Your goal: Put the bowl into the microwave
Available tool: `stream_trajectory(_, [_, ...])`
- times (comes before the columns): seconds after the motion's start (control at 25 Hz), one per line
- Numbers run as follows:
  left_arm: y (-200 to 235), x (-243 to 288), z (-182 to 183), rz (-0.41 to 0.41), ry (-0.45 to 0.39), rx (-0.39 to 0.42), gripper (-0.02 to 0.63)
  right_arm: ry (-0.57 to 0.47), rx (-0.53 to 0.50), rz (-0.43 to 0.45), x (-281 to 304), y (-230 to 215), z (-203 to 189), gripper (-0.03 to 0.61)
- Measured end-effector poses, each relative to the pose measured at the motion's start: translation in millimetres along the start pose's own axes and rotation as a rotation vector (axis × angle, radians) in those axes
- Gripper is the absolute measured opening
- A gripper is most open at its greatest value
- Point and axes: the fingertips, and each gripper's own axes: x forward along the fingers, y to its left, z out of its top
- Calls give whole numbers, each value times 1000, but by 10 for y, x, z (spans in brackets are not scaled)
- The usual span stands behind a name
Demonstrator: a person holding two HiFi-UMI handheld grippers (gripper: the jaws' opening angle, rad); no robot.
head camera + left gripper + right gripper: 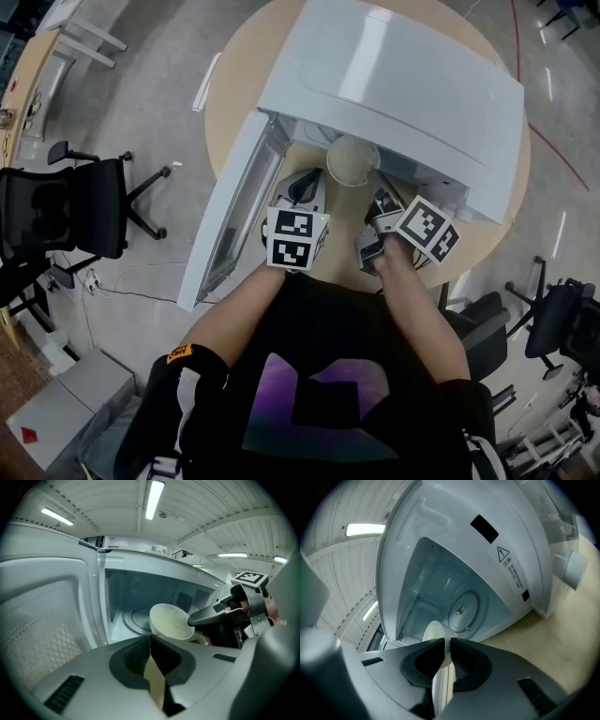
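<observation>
Right hand-held gripper [446,648] grips bowl [352,161] before microwave [403,84].

We see a glossy white box-shaped microwave [403,84] on a pale tan round table [234,112], a cream round bowl [352,161], a grey-and-black left gripper [150,638] and right gripper [445,648] bearing black-and-white square-patterned markers [298,239], and a black office chair [89,211] at left on grey floor [159,112].

Your ceiling strip lights [154,498] give bright, even light; glare streaks the microwave [403,75] top. Gripper views bow strongly, corners black, foreground soft.
</observation>
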Motion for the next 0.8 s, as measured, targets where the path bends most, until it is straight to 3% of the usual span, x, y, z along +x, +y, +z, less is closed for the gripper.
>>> stream_trajectory(0.8, [93, 486, 117, 15, 53, 30, 46, -181, 118, 8, 503, -176, 346, 49])
